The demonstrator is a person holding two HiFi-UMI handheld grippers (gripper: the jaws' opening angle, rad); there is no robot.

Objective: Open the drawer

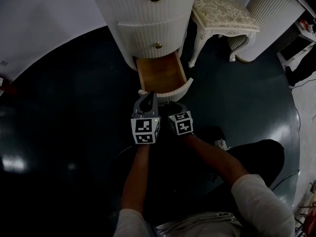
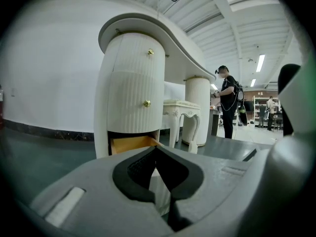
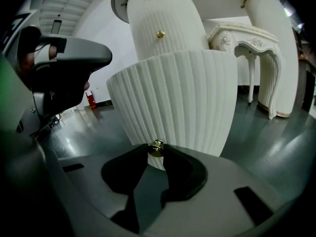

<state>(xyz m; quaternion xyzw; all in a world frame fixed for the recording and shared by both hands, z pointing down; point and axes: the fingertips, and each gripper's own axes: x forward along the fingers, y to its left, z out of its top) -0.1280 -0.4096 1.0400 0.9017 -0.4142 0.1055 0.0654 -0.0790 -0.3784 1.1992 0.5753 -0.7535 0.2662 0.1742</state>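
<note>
A white ribbed cabinet (image 1: pixel 143 14) stands on a dark floor, and its bottom drawer (image 1: pixel 160 73) is pulled out, showing a bare wooden inside. My right gripper (image 1: pixel 170 104) is at the drawer's curved front (image 3: pixel 177 98), shut on the small brass knob (image 3: pixel 156 147) that sits between its jaw tips. My left gripper (image 1: pixel 146 100) hovers just left of it, in front of the drawer, shut with nothing between its tips (image 2: pixel 156 148). From the left gripper view the open drawer (image 2: pixel 131 143) shows beneath two shut drawers with brass knobs (image 2: pixel 146 103).
A cream upholstered stool (image 1: pixel 222 14) stands right of the cabinet, with a ribbed white column (image 1: pixel 271 19) behind it. The person's knee (image 1: pixel 256 157) is at lower right. Another person (image 2: pixel 228 100) stands far off in the room.
</note>
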